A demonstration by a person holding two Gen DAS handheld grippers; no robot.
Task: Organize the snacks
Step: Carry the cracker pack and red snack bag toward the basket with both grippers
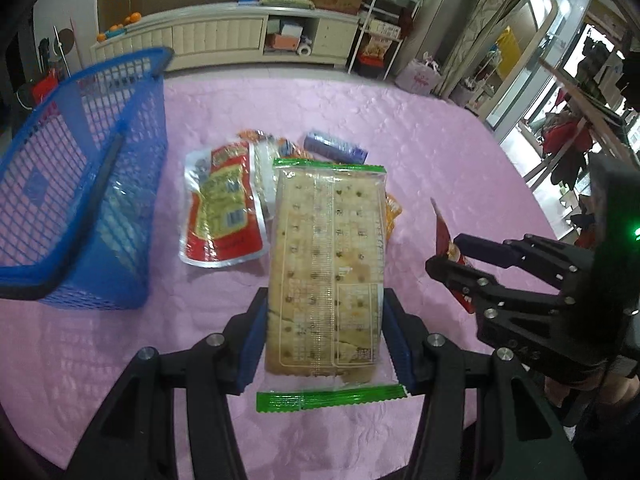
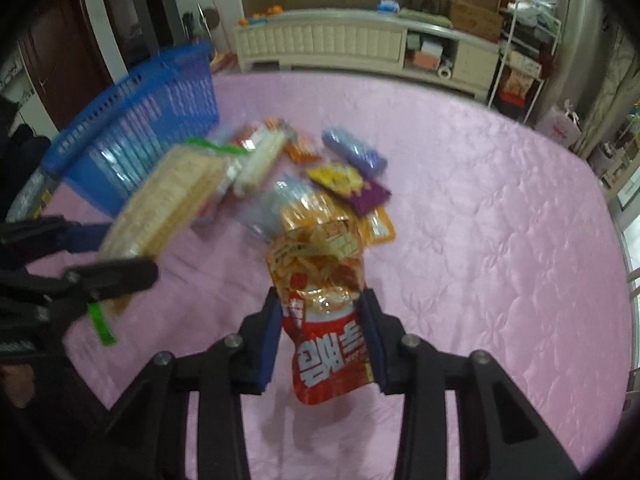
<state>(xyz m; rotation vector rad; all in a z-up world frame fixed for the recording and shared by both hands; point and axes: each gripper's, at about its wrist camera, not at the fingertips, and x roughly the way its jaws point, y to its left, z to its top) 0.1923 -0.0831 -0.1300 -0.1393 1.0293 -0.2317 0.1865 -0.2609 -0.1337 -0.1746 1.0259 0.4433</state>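
Two grippers are loaded: the left gripper [image 1: 324,334] clamps a green-edged cracker pack [image 1: 326,268] by its long sides, and the right gripper [image 2: 322,338] pinches a red snack pouch [image 2: 324,320], both lifted above the pink quilted cloth [image 2: 500,216]. Bare cloth spreads wide to the right, while the remaining snacks [image 2: 340,184] lie heaped mid-table beside the blue mesh basket [image 1: 80,184] at the left edge. Beyond stands a cream sideboard [image 1: 224,34].
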